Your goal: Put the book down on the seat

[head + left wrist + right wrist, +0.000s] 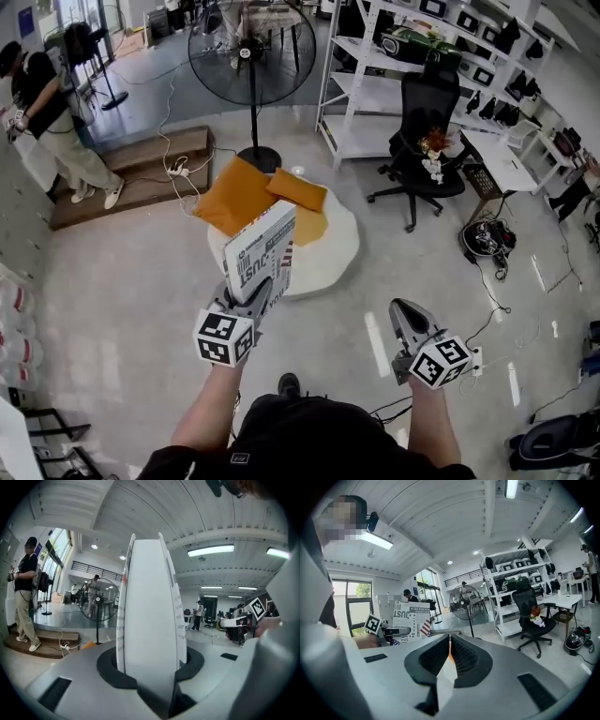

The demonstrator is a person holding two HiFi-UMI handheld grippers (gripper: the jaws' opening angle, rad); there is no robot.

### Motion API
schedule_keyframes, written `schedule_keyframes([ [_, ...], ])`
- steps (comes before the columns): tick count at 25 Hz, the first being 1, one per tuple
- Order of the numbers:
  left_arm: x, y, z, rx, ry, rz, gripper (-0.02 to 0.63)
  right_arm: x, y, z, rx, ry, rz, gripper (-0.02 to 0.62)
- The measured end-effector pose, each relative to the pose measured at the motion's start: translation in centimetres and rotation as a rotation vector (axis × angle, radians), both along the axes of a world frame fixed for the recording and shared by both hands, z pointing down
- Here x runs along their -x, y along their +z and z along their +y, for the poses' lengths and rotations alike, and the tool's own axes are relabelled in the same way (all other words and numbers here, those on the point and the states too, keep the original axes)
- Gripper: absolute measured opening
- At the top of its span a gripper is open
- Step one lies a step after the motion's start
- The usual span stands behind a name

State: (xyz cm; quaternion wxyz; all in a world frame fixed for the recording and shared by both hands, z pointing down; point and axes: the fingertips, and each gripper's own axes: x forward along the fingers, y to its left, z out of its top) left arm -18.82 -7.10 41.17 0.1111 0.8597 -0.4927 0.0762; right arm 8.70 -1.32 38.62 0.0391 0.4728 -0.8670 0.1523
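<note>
Caught the book [265, 253] pinched in the left hand-held gripper [251, 298], jaws clamped on its lower edge from both sides. Held upright, with the cover turned toward the right-hand side, big block lettering and a bit of stars-and-stripes on it (could make out "JUST" from the head view, not much else). Looked thick enough to keep those jaws partly apart, pads pressed against both faces. Saw it up in the air, well clear of the floor, so not down on the seat yet.

Spotted the seat [333, 246] just past the book in the head view: a low, round white pad lying flat on the floor. Counted two orange cushions [239, 195] on its far-left part, touching each other, the bigger one hanging out over the rim.

Found the right hand-held gripper [405, 311] off to the right of the book and apart from it, at about the same height. Jaws pressed together there, only a hair of a slit left, and nothing between them.

Noticed a standing fan [251, 47] behind the seat, plus a black office chair [427, 131] and white shelving [370, 84] further right. Also made out a low wooden platform [131, 169] over on the left, with a person [47, 112] standing at its far end.
</note>
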Motion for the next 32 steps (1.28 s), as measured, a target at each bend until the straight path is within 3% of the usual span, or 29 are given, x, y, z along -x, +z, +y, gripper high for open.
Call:
schedule_keyframes([
  [8,1.0,0.3,-1.3,-0.053,-0.012,0.003,0.152,1.5,1.4,-2.9,-0.013,-0.039,0.007,0.015],
  [12,2.8,-0.3,-2.6,-0.021,-0.034,0.006,0.152,3.0,-0.7,-5.4,-0.017,-0.054,0.011,0.017],
  [20,3.1,2.1,-4.0,0.049,-0.065,-0.005,0.152,3.2,2.1,-7.2,0.035,-0.086,-0.03,0.017],
  [27,-0.2,1.4,-8.7,0.079,-0.066,-0.032,0.152,-1.1,3.5,-12.1,0.087,-0.069,-0.093,0.016],
  [32,-5.0,2.1,-14.0,0.111,-0.05,-0.043,0.152,-4.6,4.6,-17.3,0.112,-0.088,-0.112,0.015],
])
